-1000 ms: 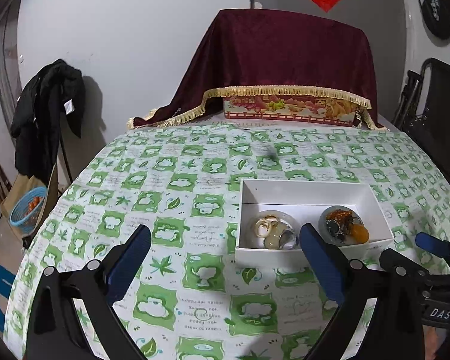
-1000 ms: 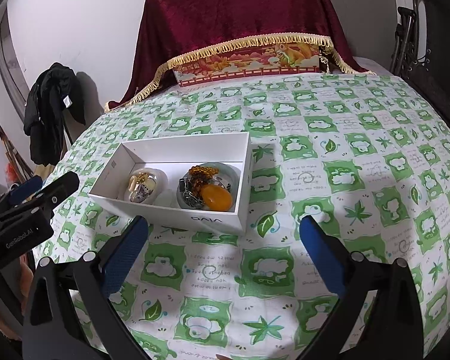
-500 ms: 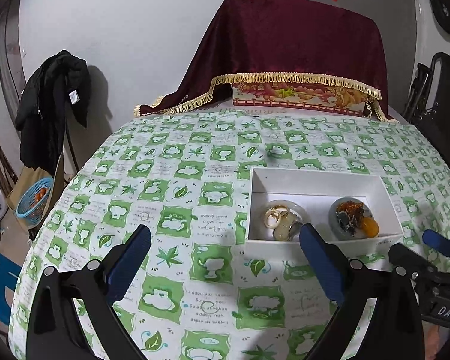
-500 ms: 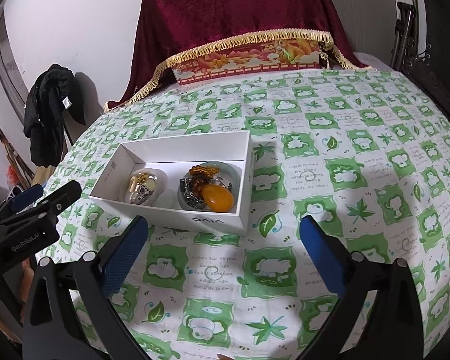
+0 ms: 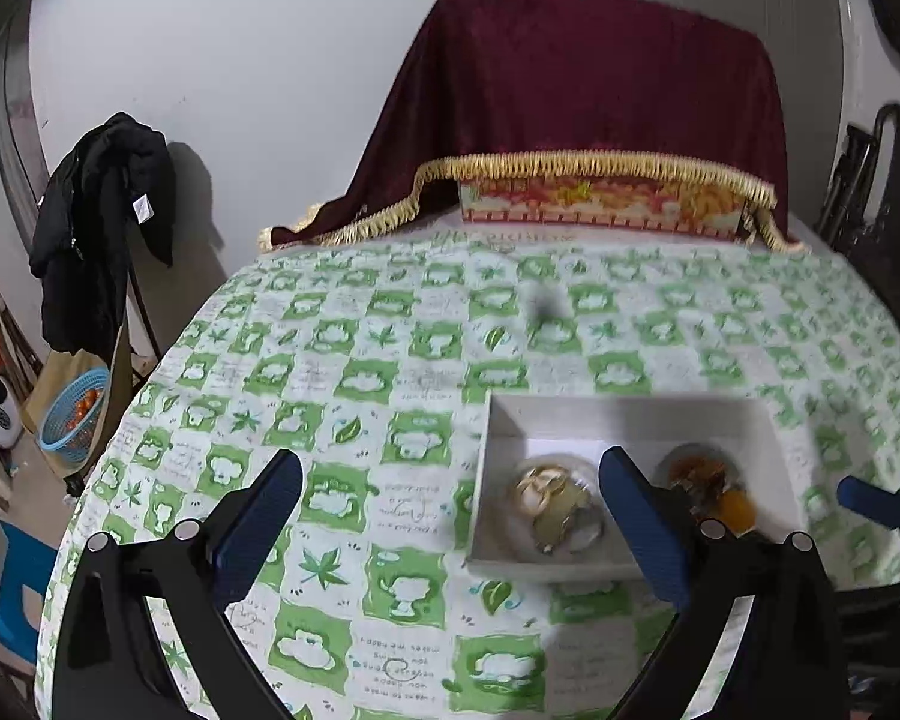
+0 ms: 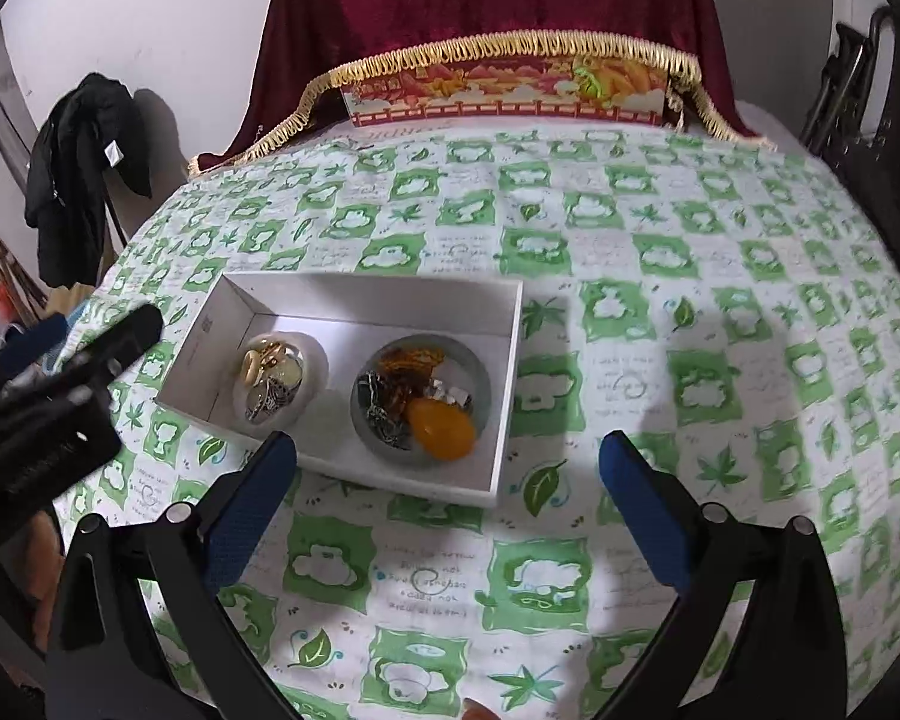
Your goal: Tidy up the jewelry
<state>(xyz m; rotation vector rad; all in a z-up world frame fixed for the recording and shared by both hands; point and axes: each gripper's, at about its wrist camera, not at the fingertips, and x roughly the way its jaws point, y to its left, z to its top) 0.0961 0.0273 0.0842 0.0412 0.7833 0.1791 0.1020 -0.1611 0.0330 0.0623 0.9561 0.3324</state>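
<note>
A white open box [image 6: 390,291] [image 5: 624,414] lies on the green-and-white tablecloth. It holds two small dishes: a white one with gold and silver rings [image 6: 273,381] [image 5: 555,507], and a grey one with an amber stone and dark chains [image 6: 420,402] [image 5: 711,489]. My right gripper [image 6: 447,510] hovers open just in front of the box's near wall. My left gripper [image 5: 450,528] is open to the left of the box, its right finger [image 5: 642,525] overlapping the box in view. Neither holds anything.
A dark red fringed cloth [image 5: 570,102] covers a decorated box [image 5: 600,210] at the table's far edge. A black jacket [image 5: 99,222] hangs at the left above a blue basket [image 5: 75,414]. A black folding frame [image 6: 852,78] stands at the right.
Both grippers have come closer to the box, which looms larger in both views. The right view now centres more on the box. Both stay open and empty.
</note>
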